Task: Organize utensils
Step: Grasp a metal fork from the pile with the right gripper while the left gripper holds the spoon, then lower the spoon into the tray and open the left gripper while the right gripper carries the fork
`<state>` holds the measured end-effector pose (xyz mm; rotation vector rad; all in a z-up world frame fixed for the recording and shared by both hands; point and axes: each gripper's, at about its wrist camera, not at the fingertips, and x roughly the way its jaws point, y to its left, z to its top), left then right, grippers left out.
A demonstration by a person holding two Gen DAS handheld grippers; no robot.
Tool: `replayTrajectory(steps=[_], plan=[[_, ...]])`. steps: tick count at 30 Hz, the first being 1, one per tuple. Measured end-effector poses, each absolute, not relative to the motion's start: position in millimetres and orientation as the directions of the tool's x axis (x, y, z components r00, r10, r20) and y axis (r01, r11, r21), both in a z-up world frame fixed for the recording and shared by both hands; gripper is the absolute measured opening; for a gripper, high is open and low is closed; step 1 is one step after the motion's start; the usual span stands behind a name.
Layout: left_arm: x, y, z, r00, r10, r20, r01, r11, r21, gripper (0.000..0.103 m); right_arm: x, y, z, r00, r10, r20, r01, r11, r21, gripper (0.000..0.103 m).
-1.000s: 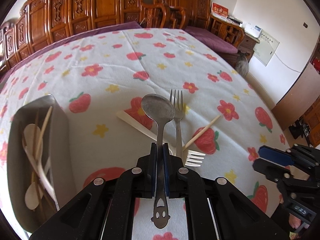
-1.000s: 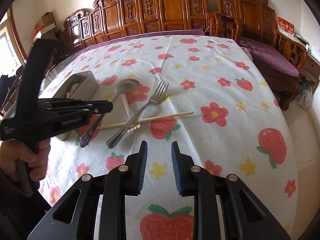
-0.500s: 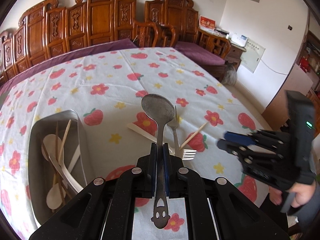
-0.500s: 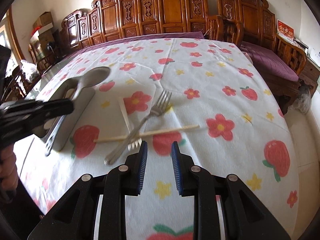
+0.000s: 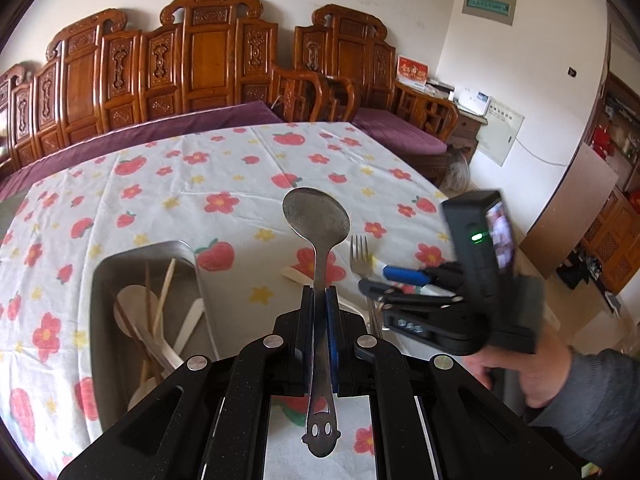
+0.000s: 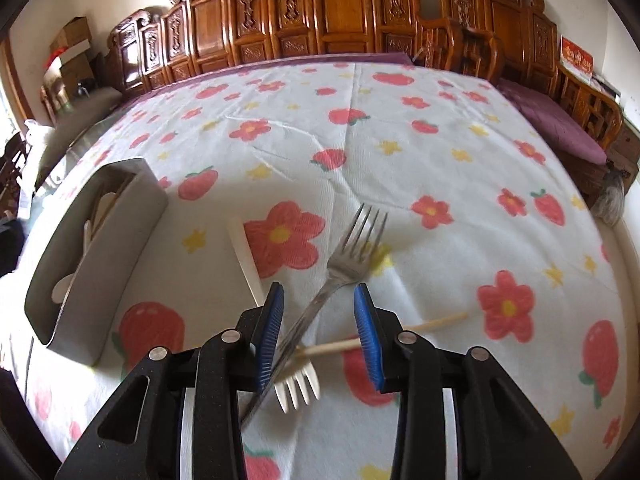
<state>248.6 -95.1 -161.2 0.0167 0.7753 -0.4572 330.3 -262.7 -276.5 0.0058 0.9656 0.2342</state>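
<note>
The left tongs [image 5: 319, 300] are clamped on the handle of a metal spoon [image 5: 316, 220], gripping it partway along so the bowl stands up ahead of the pads and the cut-out end hangs below; held this way, the spoon can probably be carried across and lowered into the steel tray [image 5: 100, 280] that sits just to the left on the counter [image 5: 224, 160]. That tray already holds pale spoons and chopsticks lying loosely along its length, which suggests it is the collecting place for every utensil. The right tongs [image 6: 319, 332] hover low over the metal fork [image 6: 352, 248], their blue pads opening with the fork's handle running between them but not yet pressed, seemingly lining up for a grasp. The fork does not lie free: its handle crosses a wooden chopstick [image 6: 436, 322] and a white plastic fork [image 6: 298, 390], with a flat pale utensil handle [image 6: 244, 256] just beside the left pad, so closing here risks dragging a neighbour along. Carved wooden chairs [image 6: 340, 8] line the far side of the counter, well clear of the work.
</note>
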Motion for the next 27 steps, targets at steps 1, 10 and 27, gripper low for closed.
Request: replayTrajectory(steps=[1, 10, 27], plan=[[248.0, -92.3, -158.7, 0.625, -0.394, -0.674, 0.402, 0.902, -0.154, 0.005, 333.2, -260.1, -280.2, 0.534, 0.192, -0.824, -0.191, 0.976, 0.104, 0.039], [239.1, -71.2, -138.4, 0.666, -0.391, -0.635, 0.383, 0.91, -0.158, 0.005, 338.6, -250.6, -288.0, 0.511, 0.094, -0.854, -0.14, 0.99, 0.026, 0.02], [232.5, -5.7, -128.8, 0.724, -0.29, -0.626, 0.255, 0.955, -0.149, 0.005, 330.1, -241.7, -252.4, 0.566, 0.112, -0.816, -0.176, 0.984, 0.012, 0.008]])
